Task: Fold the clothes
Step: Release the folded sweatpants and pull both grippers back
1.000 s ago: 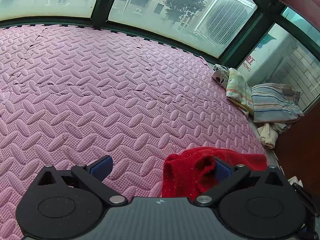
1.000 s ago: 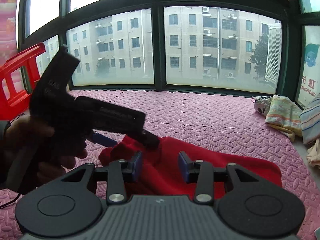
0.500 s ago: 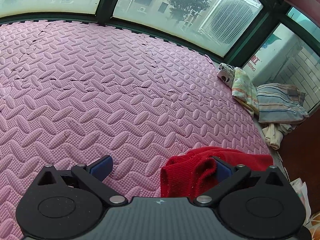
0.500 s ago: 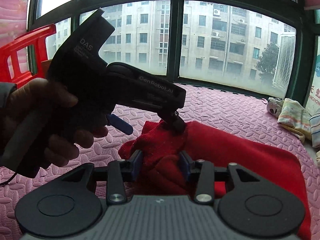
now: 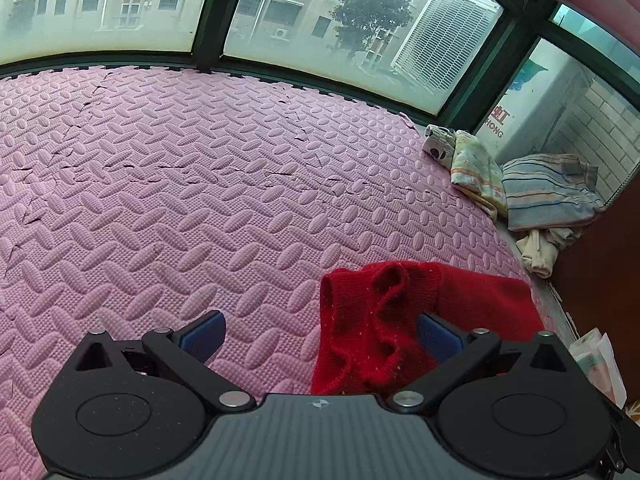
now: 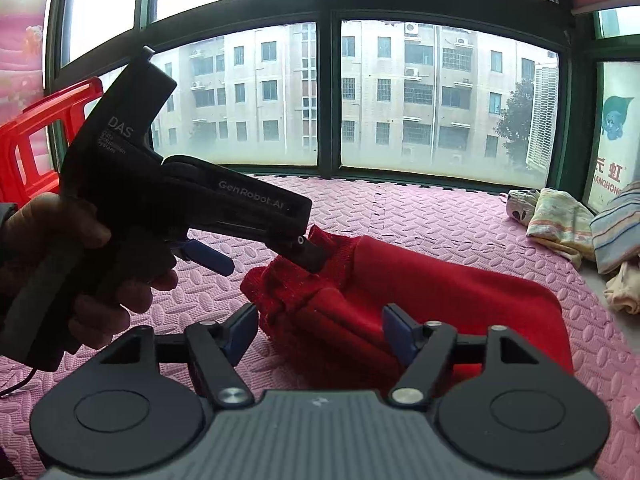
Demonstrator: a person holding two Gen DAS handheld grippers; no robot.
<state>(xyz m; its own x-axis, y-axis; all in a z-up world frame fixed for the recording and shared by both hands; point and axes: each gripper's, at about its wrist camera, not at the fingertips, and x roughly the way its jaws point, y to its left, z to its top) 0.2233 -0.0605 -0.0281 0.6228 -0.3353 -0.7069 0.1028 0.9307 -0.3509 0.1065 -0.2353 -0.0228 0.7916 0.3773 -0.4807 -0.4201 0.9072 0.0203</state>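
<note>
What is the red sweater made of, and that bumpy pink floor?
The red sweater looks like soft knitted yarn, maybe wool: fuzzy, matte, with tiny stitch rows and lint specks. The pink floor mat looks like foam tiles: embossed ovals, jagged puzzle seams.

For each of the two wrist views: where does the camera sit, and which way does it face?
Left wrist: on the left gripper, looking down across the pink foam mat; its open fingers show.
Right wrist: on the right gripper, facing the windows; its open fingers, the left gripper and the hand holding it show.
Shared: red sweater, folded clothes pile.
</note>
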